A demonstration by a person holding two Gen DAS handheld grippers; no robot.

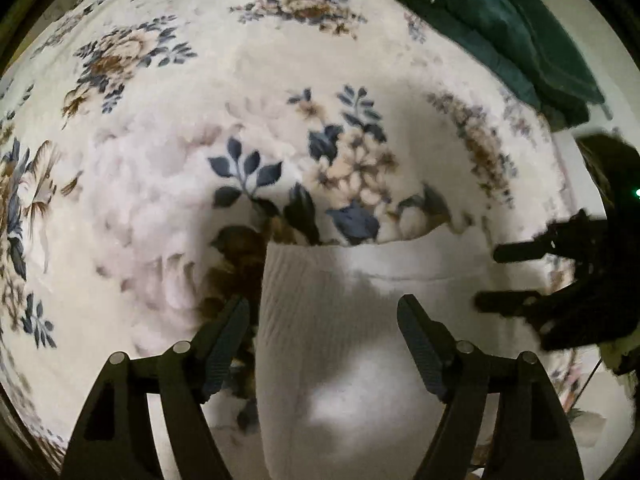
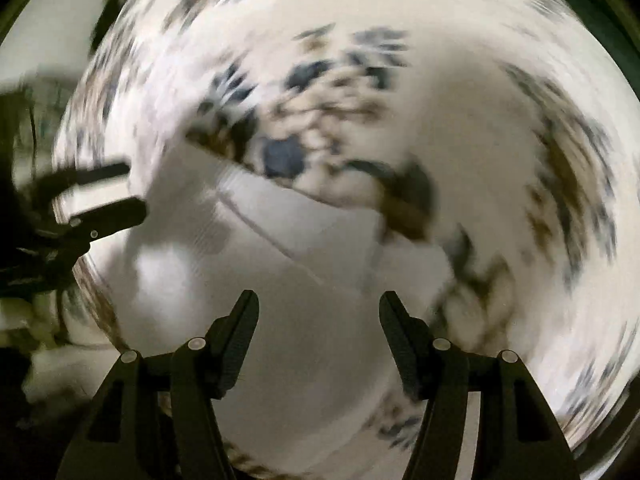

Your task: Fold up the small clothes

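A white ribbed garment (image 1: 352, 320) lies flat on a floral blanket (image 1: 160, 120), filling the lower middle of the left wrist view; its upper edge runs across the frame just below a cluster of blue and beige flowers. In the blurred right wrist view the same garment (image 2: 248, 264) spreads over the lower centre, with a seam slanting from upper left to lower right.

The left gripper (image 1: 323, 314) hangs over the garment with its jaws standing apart and nothing between them; the cloth shows in the gap. The right gripper (image 2: 319, 306) likewise has its jaws apart and empty above the white fabric. Each gripper shows at the edge of the other's view.

A dark green cloth (image 1: 500, 28) lies bunched at the upper right of the left wrist view.
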